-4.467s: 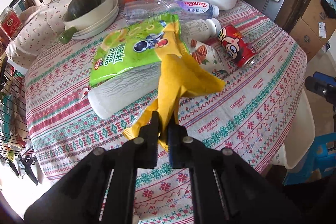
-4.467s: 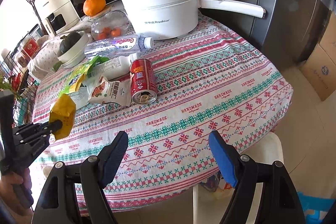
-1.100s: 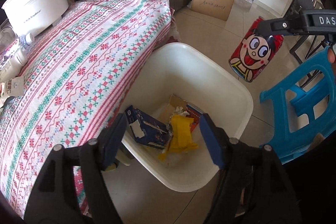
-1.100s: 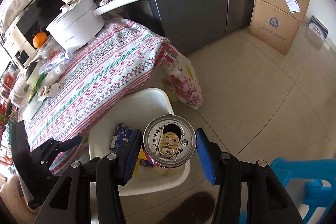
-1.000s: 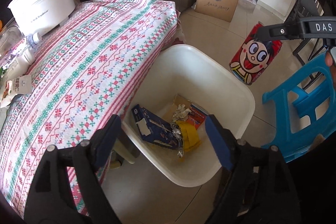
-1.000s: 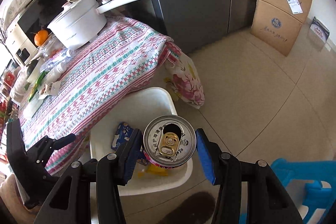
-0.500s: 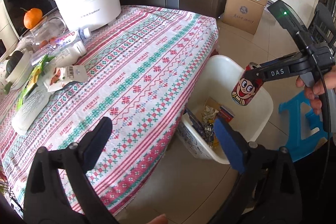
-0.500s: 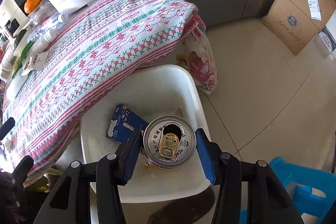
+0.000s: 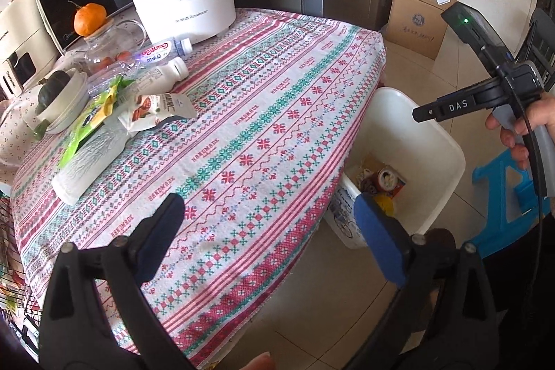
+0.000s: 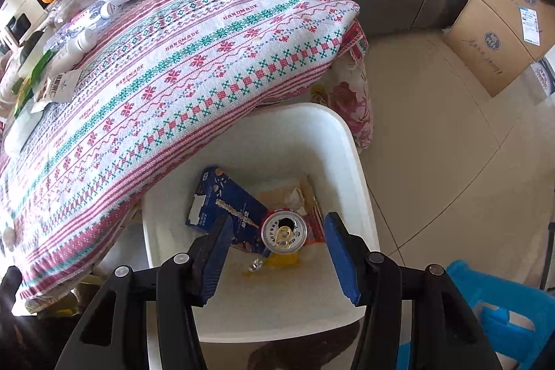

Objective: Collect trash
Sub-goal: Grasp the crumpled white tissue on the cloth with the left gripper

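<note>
1. The right gripper [image 10: 277, 243] points steeply down over the white trash bin [image 10: 350, 141]. Its jaws are opening, and the blue pads [image 10: 341, 252] press on nothing.
2. Below and between those pads, the red drink can [image 10: 284, 233] is down inside the bin, its pull-tab top facing up, clear of both pads.
3. Just left of the can, near the left pad, a dark blue carton [image 10: 225, 205] leans in the bin. A yellow wrapper [image 10: 282, 259] shows under the can on the near side, and red and tan packaging lies beyond it toward the right pad.
4. The left gripper [image 9: 270, 231] stands wide apart with nothing between its fingers, hanging over the near edge of the patterned tablecloth [image 9: 242, 134].
5. Ahead of it and to its left, trash lies on the table: a green snack bag [image 9: 93, 117], a white pouch [image 9: 156, 108], a small white bottle [image 9: 163, 75] and a clear water bottle [image 9: 156, 52].
6. Beyond these stand a white electric pot [image 9: 187, 6] and an orange [image 9: 89, 19] on a glass jar.
7. Beside the left gripper's right finger, the bin sits on the floor against the table's edge, with the can inside. The person's hand [image 9: 527, 130] holds the right gripper's handle above it.
</note>
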The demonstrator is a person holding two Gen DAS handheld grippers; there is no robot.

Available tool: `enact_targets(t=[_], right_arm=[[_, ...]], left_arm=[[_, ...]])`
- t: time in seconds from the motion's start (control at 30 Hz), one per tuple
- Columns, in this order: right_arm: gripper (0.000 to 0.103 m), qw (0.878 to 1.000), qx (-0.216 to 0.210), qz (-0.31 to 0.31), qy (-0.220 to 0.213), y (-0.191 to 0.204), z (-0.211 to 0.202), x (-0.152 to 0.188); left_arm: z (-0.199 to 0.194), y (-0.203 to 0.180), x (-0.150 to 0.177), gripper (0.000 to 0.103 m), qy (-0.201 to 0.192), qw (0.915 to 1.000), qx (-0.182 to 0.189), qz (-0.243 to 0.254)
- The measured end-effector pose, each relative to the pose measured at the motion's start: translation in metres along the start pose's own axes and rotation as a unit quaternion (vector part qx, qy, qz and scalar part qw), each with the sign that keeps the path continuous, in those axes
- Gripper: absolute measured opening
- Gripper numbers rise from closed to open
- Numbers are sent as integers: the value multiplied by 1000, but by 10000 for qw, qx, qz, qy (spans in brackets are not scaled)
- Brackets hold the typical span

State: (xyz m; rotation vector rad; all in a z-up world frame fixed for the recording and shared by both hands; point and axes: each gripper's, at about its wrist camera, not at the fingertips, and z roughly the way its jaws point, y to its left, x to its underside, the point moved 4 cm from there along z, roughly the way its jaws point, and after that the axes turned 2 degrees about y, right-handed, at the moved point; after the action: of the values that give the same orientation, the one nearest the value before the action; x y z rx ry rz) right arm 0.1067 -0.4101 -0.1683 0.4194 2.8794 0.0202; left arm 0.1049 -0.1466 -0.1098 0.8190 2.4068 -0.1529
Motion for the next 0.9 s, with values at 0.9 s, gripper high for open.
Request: enact_targets(t=[0.9], right_arm=[[80,9876,-820,-648,-1167,133,-85,-31]], left_arm=[[-23,185,97,92,1267,9710,51,-2024]])
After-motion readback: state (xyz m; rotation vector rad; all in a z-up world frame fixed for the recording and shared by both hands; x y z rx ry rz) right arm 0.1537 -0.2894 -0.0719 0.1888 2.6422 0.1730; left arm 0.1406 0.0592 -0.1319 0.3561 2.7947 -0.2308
